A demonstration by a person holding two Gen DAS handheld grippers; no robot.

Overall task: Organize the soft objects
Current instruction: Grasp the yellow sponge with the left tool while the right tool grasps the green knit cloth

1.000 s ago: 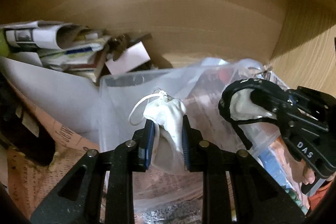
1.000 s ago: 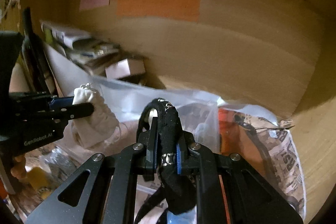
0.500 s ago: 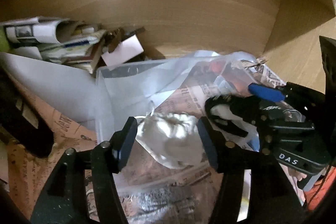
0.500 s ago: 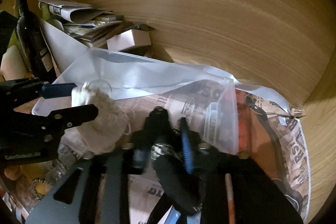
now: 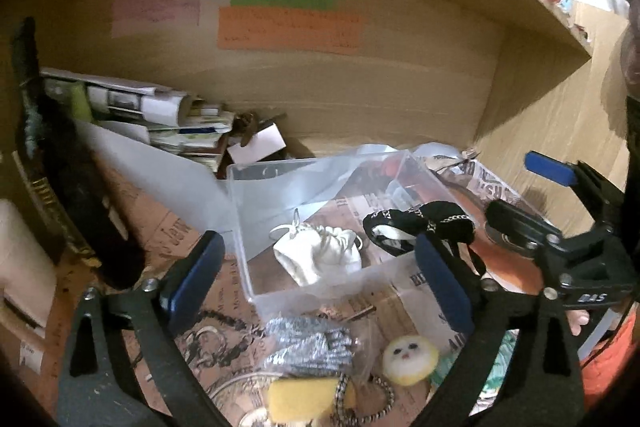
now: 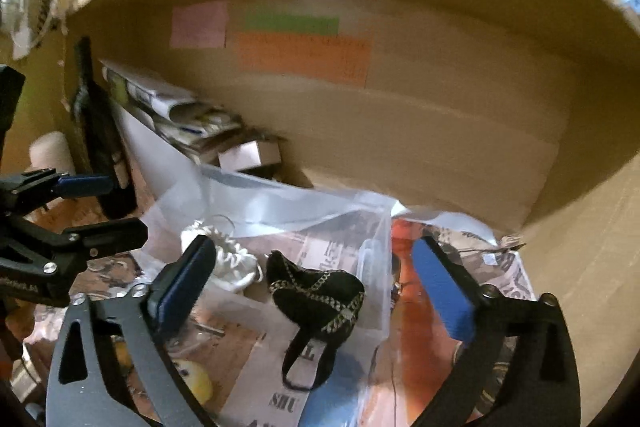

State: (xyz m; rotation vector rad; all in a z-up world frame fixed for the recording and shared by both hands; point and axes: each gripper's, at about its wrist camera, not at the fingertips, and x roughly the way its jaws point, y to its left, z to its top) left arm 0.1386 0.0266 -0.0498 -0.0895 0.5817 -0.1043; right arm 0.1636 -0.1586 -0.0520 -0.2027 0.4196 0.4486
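Note:
A clear plastic box [image 5: 256, 223] sits on newspaper inside a wooden shelf bay. A white drawstring pouch [image 5: 320, 255] lies inside it, also seen in the right wrist view [image 6: 228, 255]. A black pouch with a chain strap [image 5: 420, 225] lies beside it in the box, also in the right wrist view [image 6: 320, 299]. My left gripper [image 5: 320, 279] is open and empty, drawn back in front of the box. My right gripper [image 6: 312, 283] is open and empty above the black pouch; it shows at the right of the left wrist view [image 5: 520, 191].
A yellow round toy [image 5: 408, 353], a yellow block [image 5: 304, 399], a silver foil bundle [image 5: 304, 347] and a chain lie in front of the box. A dark bottle [image 5: 68, 183] stands at left. Stacked papers [image 5: 160, 123] and a small white box [image 5: 260, 147] lie at the back. Coloured notes [image 5: 288, 27] hang on the back wall.
Both grippers opened and let go: the white pouch and the black pouch dropped into the clear box. Both grippers then pulled back and up from the box.

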